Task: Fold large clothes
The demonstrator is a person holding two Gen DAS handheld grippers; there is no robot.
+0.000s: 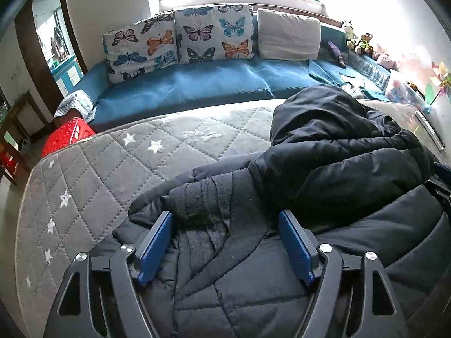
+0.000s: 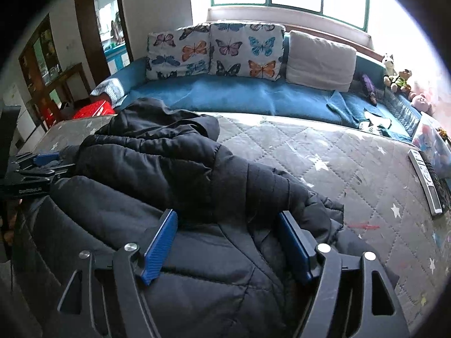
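Note:
A black puffer jacket (image 1: 338, 155) lies bunched on a table with a grey quilted star cover (image 1: 112, 169). Its hood (image 1: 315, 112) points toward the sofa. My left gripper (image 1: 225, 215) is open just above the jacket, with a ribbed sleeve cuff (image 1: 203, 200) lying between its blue pads (image 1: 156, 242), which do not press it. In the right wrist view the jacket (image 2: 169, 169) fills the left half of the cover (image 2: 338, 163). My right gripper (image 2: 227, 214) is open over a quilted fold near the jacket's right edge. The left gripper (image 2: 39, 163) shows at the jacket's far left side.
A blue sofa (image 1: 197, 84) with butterfly cushions (image 1: 214, 33) runs behind the table. A remote control (image 2: 425, 180) lies at the table's right edge. A red crate (image 1: 67, 138) stands on the floor at the left. Plush toys (image 2: 397, 79) sit on the sofa's right end.

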